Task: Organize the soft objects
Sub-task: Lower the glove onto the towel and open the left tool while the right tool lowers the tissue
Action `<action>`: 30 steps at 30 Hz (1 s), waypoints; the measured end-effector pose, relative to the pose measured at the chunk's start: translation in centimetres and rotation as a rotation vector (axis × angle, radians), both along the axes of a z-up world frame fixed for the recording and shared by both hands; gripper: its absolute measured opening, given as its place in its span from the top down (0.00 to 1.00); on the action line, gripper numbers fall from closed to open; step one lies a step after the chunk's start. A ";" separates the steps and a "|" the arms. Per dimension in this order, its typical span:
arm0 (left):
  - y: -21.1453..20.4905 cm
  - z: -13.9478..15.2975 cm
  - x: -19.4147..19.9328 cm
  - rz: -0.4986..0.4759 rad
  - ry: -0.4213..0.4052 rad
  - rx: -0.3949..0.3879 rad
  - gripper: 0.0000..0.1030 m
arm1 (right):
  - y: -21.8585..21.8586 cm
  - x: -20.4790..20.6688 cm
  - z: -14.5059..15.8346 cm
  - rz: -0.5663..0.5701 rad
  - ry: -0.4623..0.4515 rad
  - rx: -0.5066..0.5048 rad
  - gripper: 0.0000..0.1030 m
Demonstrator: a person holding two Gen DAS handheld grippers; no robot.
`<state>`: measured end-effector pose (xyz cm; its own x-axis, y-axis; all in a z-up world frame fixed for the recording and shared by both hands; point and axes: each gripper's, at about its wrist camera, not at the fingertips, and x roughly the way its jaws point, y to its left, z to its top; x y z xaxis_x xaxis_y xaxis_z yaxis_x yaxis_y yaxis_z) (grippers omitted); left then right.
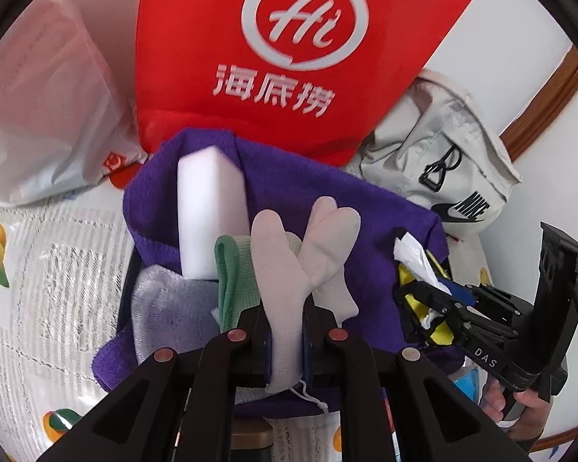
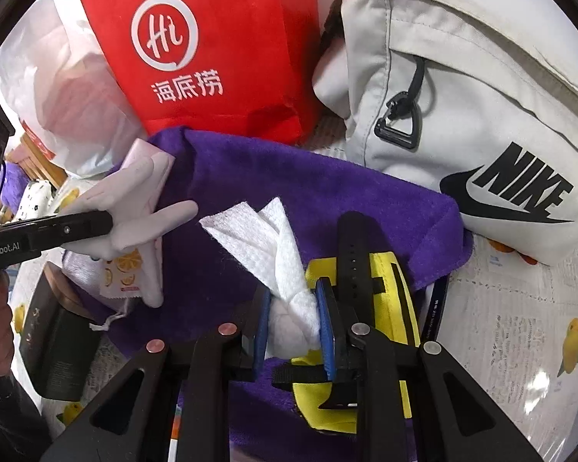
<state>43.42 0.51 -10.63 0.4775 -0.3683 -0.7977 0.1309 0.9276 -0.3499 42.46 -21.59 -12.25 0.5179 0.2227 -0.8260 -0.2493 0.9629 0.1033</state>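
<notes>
A patterned table cover (image 2: 520, 308) is spread under a purple towel (image 2: 289, 192). Above it a limp pale glove (image 1: 285, 269) is pinched by the left gripper (image 1: 285, 346), a crumpled white wipe (image 2: 289, 300) by the right gripper (image 2: 294, 331) — both light, floppy, best held mid-bunch.

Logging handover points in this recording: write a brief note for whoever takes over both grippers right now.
Left gripper: shut on a pale pink fabric glove.
Right gripper: shut on a crumpled white paper towel.
Both hang over the purple terry towel with the white foam block, green-edged cloth and yellow-and-black strap.
Done: both picked up. Left: setting them down and sorting the rest.
</notes>
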 end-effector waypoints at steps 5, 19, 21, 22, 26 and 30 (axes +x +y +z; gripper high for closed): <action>-0.1 -1.5 -0.3 -0.008 0.009 -0.003 0.89 | -0.6 -0.3 -0.7 0.000 -0.003 0.032 0.76; 0.1 -0.4 0.2 -0.010 -0.015 0.044 0.88 | -0.7 0.6 -1.6 0.031 0.043 0.015 0.67; 0.4 -0.4 0.1 -0.005 -0.009 0.048 0.88 | -0.3 0.7 -1.7 0.039 0.053 0.028 0.65; 0.3 -0.3 0.1 -0.002 -0.008 0.041 0.88 | -0.1 0.5 -1.9 0.046 0.055 0.020 0.65; 0.1 -0.2 0.0 -0.009 -0.001 0.045 0.78 | 0.5 0.8 -1.8 0.053 0.055 -0.001 0.51; -0.2 0.3 -0.3 -0.018 -0.003 0.063 0.60 | 1.5 0.4 -1.2 0.055 0.025 -0.017 0.40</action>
